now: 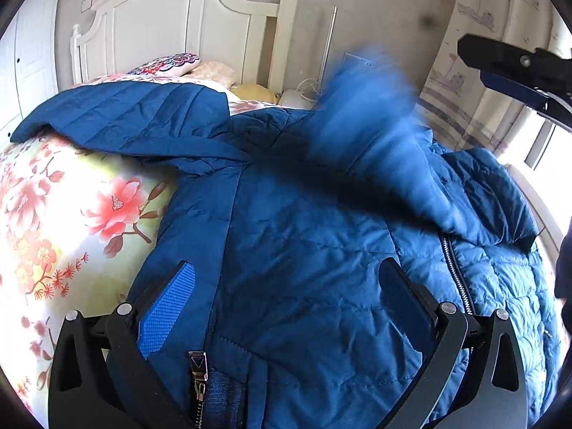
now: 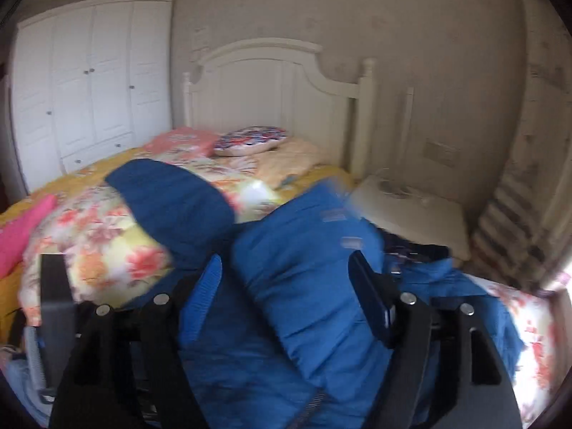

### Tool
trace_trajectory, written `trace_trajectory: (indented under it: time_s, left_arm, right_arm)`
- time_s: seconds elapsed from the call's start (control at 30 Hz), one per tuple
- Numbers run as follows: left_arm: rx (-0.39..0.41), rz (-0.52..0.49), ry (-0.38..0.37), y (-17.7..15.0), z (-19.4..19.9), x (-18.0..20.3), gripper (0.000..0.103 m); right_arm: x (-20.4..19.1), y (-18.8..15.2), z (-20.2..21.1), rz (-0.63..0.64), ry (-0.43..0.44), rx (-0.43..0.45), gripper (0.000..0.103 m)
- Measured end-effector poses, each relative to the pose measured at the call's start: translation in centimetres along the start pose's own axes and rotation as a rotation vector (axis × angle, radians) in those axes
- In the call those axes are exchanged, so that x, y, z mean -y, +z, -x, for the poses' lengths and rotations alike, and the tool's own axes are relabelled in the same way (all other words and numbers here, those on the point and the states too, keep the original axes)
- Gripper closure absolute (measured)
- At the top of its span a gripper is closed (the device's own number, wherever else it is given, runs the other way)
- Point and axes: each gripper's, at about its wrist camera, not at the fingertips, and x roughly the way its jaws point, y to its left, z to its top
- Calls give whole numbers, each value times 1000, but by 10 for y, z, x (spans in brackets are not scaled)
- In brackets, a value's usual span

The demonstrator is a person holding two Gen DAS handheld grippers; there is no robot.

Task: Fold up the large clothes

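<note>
Left gripper point(image 1: 286, 304) first: from its wrist camera I see both fingers spread wide, hovering over the lower front of the blue puffer jacket point(image 1: 304, 250) and pinching nothing. That jacket lies face up across the floral duvet point(image 1: 64, 214) on the bed, its far sleeve point(image 1: 118, 118) flung out toward the white headboard point(image 1: 178, 25). A metal zipper pull point(image 1: 198, 368) sits just below the blue-padded finger, and the open zipper track point(image 1: 457, 279) runs down the panel on the other side. The near sleeve point(image 1: 364, 107) is a blue blur, lifted off the body; the right gripper point(image 1: 514, 71) shows at the upper edge, apart from the cloth as far as I can tell.

From the right wrist camera, the right gripper's jaws also stand apart, with the blurred sleeve point(image 2: 304, 268) lying in the gap between the fingers. I can't see either pad pressing it, so I judge it unheld.

My read on handling: quilted down fill, light and very soft, puffy enough to spring back after a crease, with a slick shell that will slide on itself. I would take hold at seams, the cuff or the hem rather than a fat quilted pocket, pinch deep, and keep clear of the zipper teeth.
</note>
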Motion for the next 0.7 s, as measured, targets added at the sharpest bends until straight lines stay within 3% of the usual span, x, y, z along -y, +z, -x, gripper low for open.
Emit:
trace_trajectory:
  time_s: [0.07, 0.13, 0.23, 0.33, 0.4, 0.5, 0.63, 0.7]
  left_arm:
    - [-1, 9, -10, 0, 0, -1, 4]
    - [-4, 13, -21, 1, -1, -2, 4]
    - [-11, 20, -46, 2, -2, -3, 4]
    - [-69, 57, -101, 7, -6, -9, 4]
    - [-119, 133, -166, 16, -8, -19, 4]
    - [-162, 199, -197, 45, -15, -31, 5]
    - [-138, 108, -62, 83, -41, -21, 8]
    - [-187, 70, 7, 90, -72, -15, 18]
  right_arm:
    - [13, -7, 11, -50, -17, 21, 31]
    - [26, -15, 32, -97, -100, 23, 31]
    - [65, -45, 53, -198, -263, -32, 31]
    - [99, -89, 72, -294, -402, -110, 31]
    - [124, -114, 85, -364, -447, -149, 31]
    - [153, -152, 96, -465, -490, -177, 31]
    - [174, -185, 92, -592, -494, -171, 31]
    - [179, -192, 90, -617, -479, -163, 31]
